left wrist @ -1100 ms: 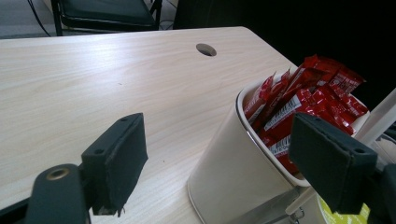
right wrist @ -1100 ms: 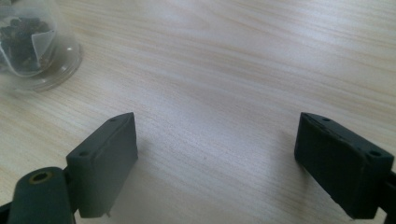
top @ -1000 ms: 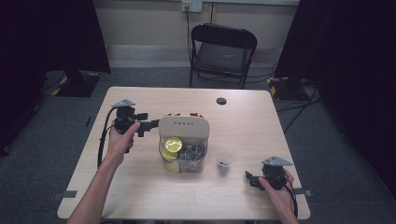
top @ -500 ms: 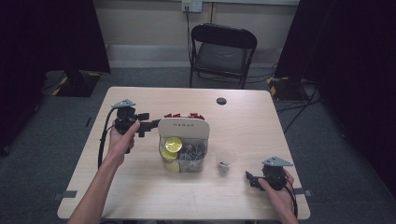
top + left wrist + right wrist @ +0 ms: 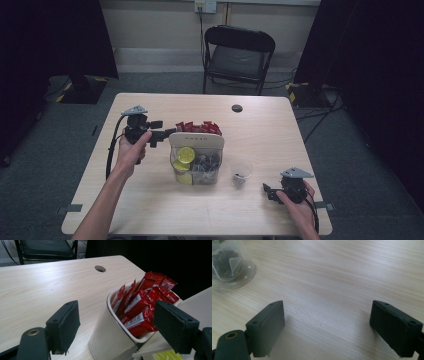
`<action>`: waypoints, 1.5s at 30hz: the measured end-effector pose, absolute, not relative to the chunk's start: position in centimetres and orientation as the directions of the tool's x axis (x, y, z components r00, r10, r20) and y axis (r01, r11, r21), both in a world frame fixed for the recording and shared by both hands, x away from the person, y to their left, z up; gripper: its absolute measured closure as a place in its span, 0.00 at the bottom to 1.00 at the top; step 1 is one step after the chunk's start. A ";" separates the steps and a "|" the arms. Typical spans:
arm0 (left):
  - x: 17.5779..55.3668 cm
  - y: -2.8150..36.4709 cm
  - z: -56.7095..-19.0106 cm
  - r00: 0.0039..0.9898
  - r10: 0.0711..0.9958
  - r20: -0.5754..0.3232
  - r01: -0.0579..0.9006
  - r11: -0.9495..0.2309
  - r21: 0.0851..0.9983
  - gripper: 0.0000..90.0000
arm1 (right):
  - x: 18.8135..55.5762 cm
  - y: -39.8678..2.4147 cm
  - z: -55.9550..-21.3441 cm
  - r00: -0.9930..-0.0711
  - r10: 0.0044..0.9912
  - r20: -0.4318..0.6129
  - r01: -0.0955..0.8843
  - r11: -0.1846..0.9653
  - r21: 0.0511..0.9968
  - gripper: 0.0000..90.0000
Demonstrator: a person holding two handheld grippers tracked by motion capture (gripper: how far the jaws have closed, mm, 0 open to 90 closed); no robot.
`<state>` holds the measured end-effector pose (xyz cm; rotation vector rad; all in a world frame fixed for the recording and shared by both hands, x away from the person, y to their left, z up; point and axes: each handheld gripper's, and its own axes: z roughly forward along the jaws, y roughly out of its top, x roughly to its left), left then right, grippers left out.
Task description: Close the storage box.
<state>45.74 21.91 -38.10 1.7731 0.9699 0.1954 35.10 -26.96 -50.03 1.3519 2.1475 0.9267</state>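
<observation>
**Desk:** How are your hands sitting?

**Operator:** My left hand is raised over the table near its left edge, forearm coming up from the near edge. It holds the left gripper about level, pointed right at the back of the caddy. My right hand rests low by the near right corner, and the right gripper points left across the bare wood.

**Desk:** Jaws?

**Operator:** Both pairs stand spread. In the left gripper view the curved cream wall of the caddy's back compartment rises between my two jaws. One jaw hangs clear over the table beside it. The other sits over the caddy's flat cream top, and I can't tell whether it touches. Nothing is pinched. The right gripper's jaws have only tabletop between them.

**Desk:** Where's the caddy?

**Operator:** About mid-table, a little nearer the near edge than the far one, just beside my left jaw tips.

**Desk:** And what's in it?

**Operator:** The back compartment is packed with red sachets, standing on end and poking above the rim. The clear front part has lemon slices on the left and dark tea bags on the right.

**Desk:** Anything else out there?

**Operator:** A clear cup with a dark tea bag inside stands just right of the caddy, between it and my right gripper, apart from both. A round cable hole sits near the far edge.
</observation>
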 end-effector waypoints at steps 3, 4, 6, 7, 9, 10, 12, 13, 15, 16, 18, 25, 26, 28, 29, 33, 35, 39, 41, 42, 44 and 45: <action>45.4 22.0 -38.0 0.657 0.688 -0.308 0.513 -0.109 0.851 0.23 | 35.1 -27.0 -50.0 -0.429 0.903 -0.012 0.611 0.300 0.733 0.14; 45.4 22.0 -38.0 0.657 0.688 -0.308 0.513 -0.109 0.851 0.23 | 35.1 -27.0 -50.0 -0.428 0.904 -0.012 0.611 0.299 0.733 0.14; 45.3 22.0 -38.0 0.656 0.688 -0.309 0.515 -0.108 0.850 0.23 | 35.1 -27.0 -50.0 -0.429 0.903 -0.012 0.610 0.300 0.733 0.14; 45.2 22.0 -38.0 0.657 0.688 -0.307 0.514 -0.112 0.850 0.23 | 35.1 -27.0 -50.0 -0.428 0.904 -0.012 0.611 0.299 0.733 0.14; 45.1 21.9 -38.1 0.660 0.685 -0.309 0.517 -0.115 0.848 0.23 | 35.1 -27.0 -50.0 -0.428 0.904 -0.012 0.611 0.299 0.733 0.14; 45.0 21.9 -38.1 0.660 0.687 -0.303 0.516 -0.122 0.848 0.23 | 35.1 -27.0 -50.0 -0.428 0.904 -0.012 0.611 0.299 0.733 0.14; 44.8 21.8 -38.3 0.667 0.680 -0.304 0.516 -0.127 0.847 0.23 | 35.1 -27.0 -50.0 -0.428 0.904 -0.012 0.611 0.299 0.733 0.14; 44.7 21.8 -38.3 0.670 0.679 -0.302 0.517 -0.134 0.845 0.23 | 35.1 -27.0 -50.0 -0.428 0.904 -0.012 0.612 0.299 0.733 0.14; 44.6 21.7 -38.4 0.668 0.684 -0.294 0.518 -0.143 0.843 0.23 | 35.1 -27.0 -50.0 -0.428 0.904 -0.012 0.611 0.299 0.733 0.14; 44.5 21.7 -38.4 0.667 0.685 -0.294 0.518 -0.143 0.843 0.22 | 35.1 -27.0 -50.0 -0.428 0.904 -0.012 0.612 0.299 0.733 0.14; 44.3 21.7 -38.4 0.668 0.683 -0.295 0.518 -0.142 0.844 0.22 | 35.1 -27.0 -50.0 -0.429 0.903 -0.012 0.610 0.300 0.733 0.14; 44.2 21.6 -38.6 0.671 0.682 -0.291 0.518 -0.150 0.842 0.22 | 35.1 -27.0 -50.0 -0.428 0.904 -0.013 0.610 0.300 0.733 0.14; 44.2 21.6 -38.6 0.673 0.681 -0.290 0.520 -0.156 0.840 0.22 | 35.1 -27.0 -50.0 -0.428 0.904 -0.012 0.612 0.299 0.733 0.14; 44.1 21.5 -38.7 0.674 0.681 -0.287 0.522 -0.163 0.837 0.22 | 35.1 -27.0 -50.0 -0.428 0.904 -0.012 0.612 0.299 0.733 0.14; 44.0 21.5 -38.8 0.676 0.679 -0.287 0.522 -0.166 0.836 0.22 | 35.1 -27.0 -50.0 -0.428 0.904 -0.011 0.612 0.299 0.732 0.14; 43.8 21.4 -38.9 0.679 0.678 -0.283 0.525 -0.177 0.833 0.22 | 35.1 -27.0 -50.0 -0.429 0.903 -0.013 0.610 0.300 0.733 0.14; 43.6 21.4 -39.1 0.678 0.679 -0.281 0.528 -0.184 0.829 0.22 | 35.1 -27.0 -50.0 -0.430 0.903 -0.011 0.610 0.300 0.733 0.14; 43.4 21.3 -39.5 0.677 0.681 -0.279 0.535 -0.196 0.822 0.21 | 35.1 -27.0 -50.0 -0.430 0.903 -0.011 0.611 0.300 0.733 0.14; 43.3 21.3 -39.7 0.674 0.684 -0.281 0.541 -0.197 0.818 0.21 | 35.1 -27.0 -50.0 -0.429 0.903 -0.011 0.611 0.299 0.733 0.14; 43.3 21.3 -39.7 0.674 0.684 -0.278 0.541 -0.202 0.816 0.21 | 35.1 -27.0 -50.0 -0.430 0.903 -0.012 0.610 0.300 0.733 0.14; 43.3 21.2 -39.8 0.676 0.681 -0.280 0.543 -0.205 0.814 0.21 | 35.1 -27.0 -50.0 -0.430 0.903 -0.012 0.611 0.300 0.733 0.14; 43.2 21.1 -39.8 0.678 0.683 -0.272 0.544 -0.217 0.811 0.21 | 35.1 -27.0 -50.0 -0.430 0.903 -0.011 0.611 0.300 0.733 0.14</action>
